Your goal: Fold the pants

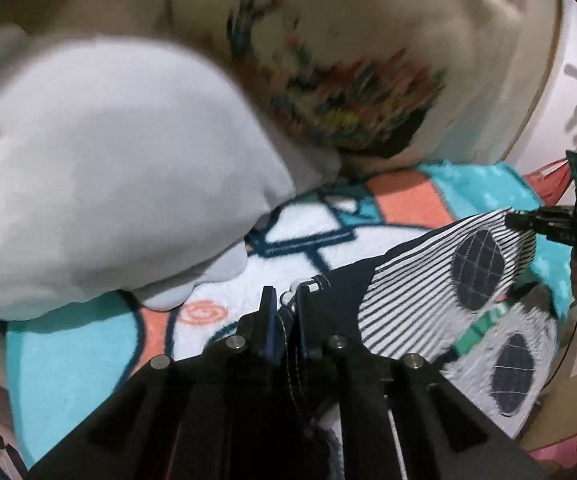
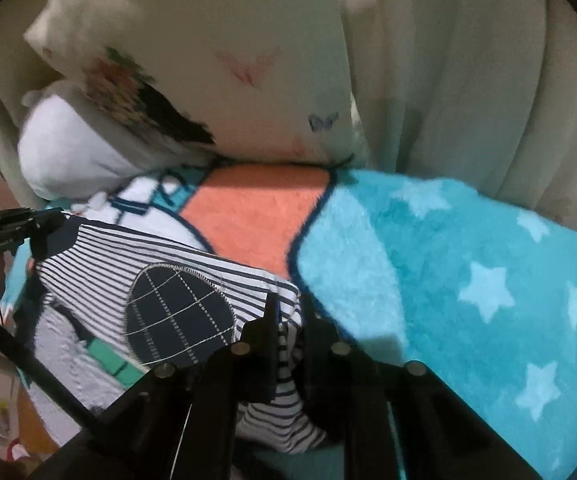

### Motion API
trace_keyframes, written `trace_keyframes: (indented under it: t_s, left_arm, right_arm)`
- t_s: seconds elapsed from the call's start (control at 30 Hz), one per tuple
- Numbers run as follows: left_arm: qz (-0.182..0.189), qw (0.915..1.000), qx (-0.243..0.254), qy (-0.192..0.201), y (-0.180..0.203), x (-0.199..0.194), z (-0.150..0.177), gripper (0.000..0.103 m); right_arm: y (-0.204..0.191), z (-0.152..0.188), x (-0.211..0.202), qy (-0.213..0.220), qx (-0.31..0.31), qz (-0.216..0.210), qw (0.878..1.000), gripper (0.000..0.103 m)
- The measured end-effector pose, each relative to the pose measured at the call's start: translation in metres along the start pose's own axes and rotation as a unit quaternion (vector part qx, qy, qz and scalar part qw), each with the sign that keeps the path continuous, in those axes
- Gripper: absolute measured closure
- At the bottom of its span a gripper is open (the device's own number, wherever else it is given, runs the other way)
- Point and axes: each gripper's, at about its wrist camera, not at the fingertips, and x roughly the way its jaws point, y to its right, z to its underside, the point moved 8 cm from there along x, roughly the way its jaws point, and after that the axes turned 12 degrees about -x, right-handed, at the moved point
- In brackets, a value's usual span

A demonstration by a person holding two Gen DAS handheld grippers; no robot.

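On the star-print blanket (image 2: 468, 280), both downward-tilted grippers, left gripper (image 1: 286, 304) and right gripper (image 2: 290, 312), clamp the striped pants (image 2: 192, 276).

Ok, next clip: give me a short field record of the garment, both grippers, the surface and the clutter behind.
garment: striped pants with dark oval patches, lying on the blanket
left gripper: shut on the pants' dark edge
right gripper: shut on the pants' striped edge
surface: plush blanket, turquoise with stars, orange and white panels
behind: pale plush toy, printed pillow
fold: not yet made
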Motion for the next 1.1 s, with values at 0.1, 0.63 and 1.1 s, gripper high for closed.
trace_keyframes:
  t_s: [0.1,0.63,1.1]
  left_arm:
    - [0.017,0.9991,-0.002,0.039,0.006,-0.041,0.013,0.094]
    - [-0.048,0.9961,-0.069,0.027,-0.023,-0.079,0.176,0.092]
    - [-0.109,0.9865,-0.096,0.076,-0.043,-0.110,0.119,0.029]
  right_arm:
    - [-0.014,0.005,-0.033,0.025,-0.001,-0.001,1.000,0.093]
    - [-0.087,0.148,-0.077,0.017,0.025,-0.044,0.999,0.088]
    - [-0.023,0.137,-0.107,0.078,0.134,0.009,0.988,0.042]
